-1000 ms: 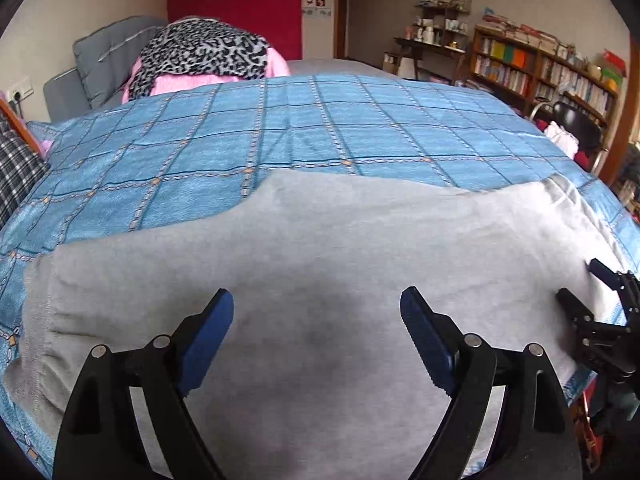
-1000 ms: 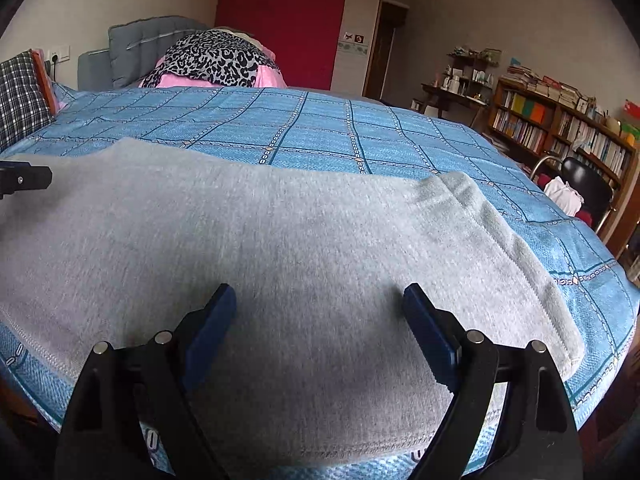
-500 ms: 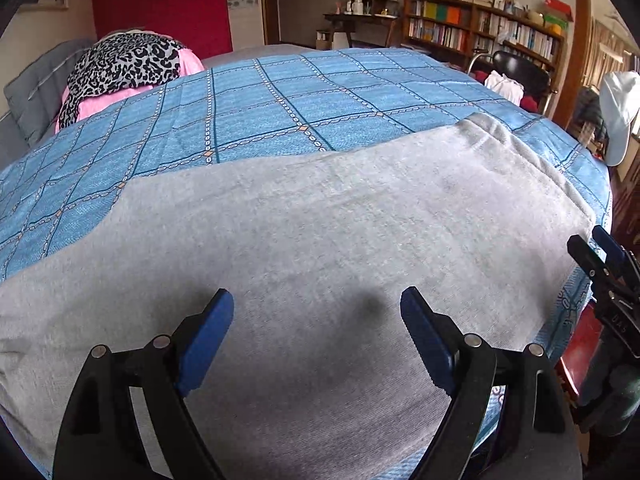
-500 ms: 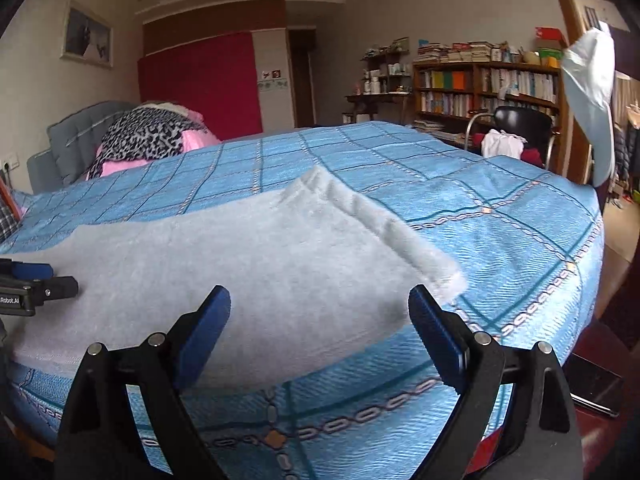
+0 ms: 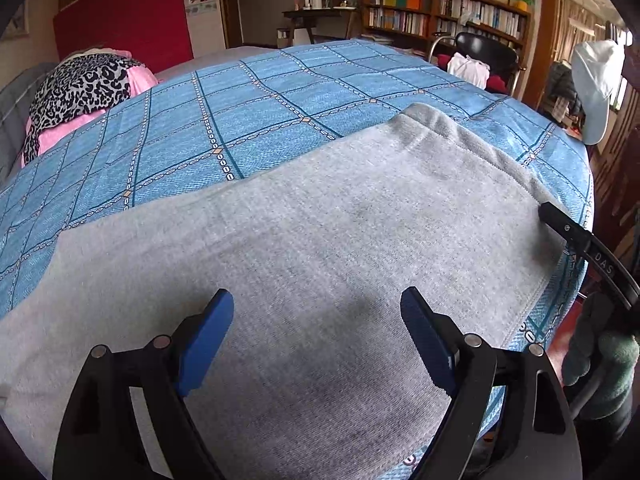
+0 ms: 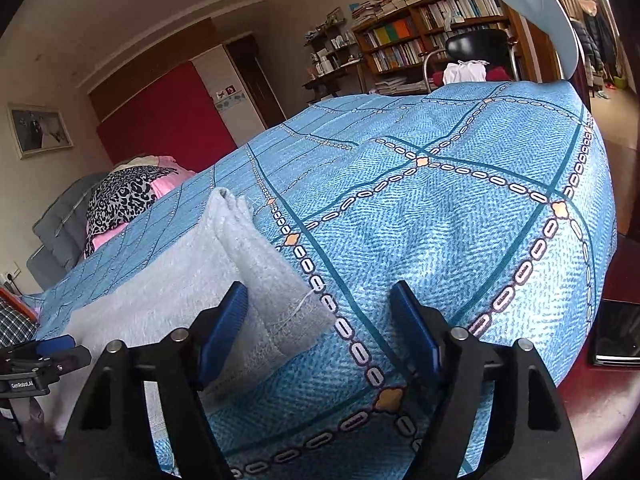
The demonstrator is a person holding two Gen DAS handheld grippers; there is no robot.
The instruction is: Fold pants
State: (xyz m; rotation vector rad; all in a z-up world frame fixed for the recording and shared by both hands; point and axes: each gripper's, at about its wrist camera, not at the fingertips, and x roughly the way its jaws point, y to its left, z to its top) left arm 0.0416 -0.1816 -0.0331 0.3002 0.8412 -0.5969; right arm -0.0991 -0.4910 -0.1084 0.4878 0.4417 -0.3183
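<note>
Grey pants (image 5: pixel 320 248) lie flat along the near edge of a bed with a blue patterned cover (image 5: pixel 260 120). My left gripper (image 5: pixel 316 336) is open and empty, low over the middle of the pants. My right gripper (image 6: pixel 320 328) is open and empty, with the near corner of the pants' right end (image 6: pixel 280 296) between its jaws, apart from both pads. The right gripper's finger (image 5: pixel 576 232) shows at the right edge of the left wrist view. The left gripper (image 6: pixel 44 356) shows at the left edge of the right wrist view.
A leopard-print and pink pile (image 5: pixel 80 88) lies at the head of the bed. A black chair (image 5: pixel 484 56) with white cloth and bookshelves (image 5: pixel 440 16) stand beyond the bed's right side. A dark flat object (image 6: pixel 616 332) lies on the floor to the right.
Both grippers have moved right along the pants. The right gripper has tilted and now straddles the pants' right-end corner. Both stay open.
</note>
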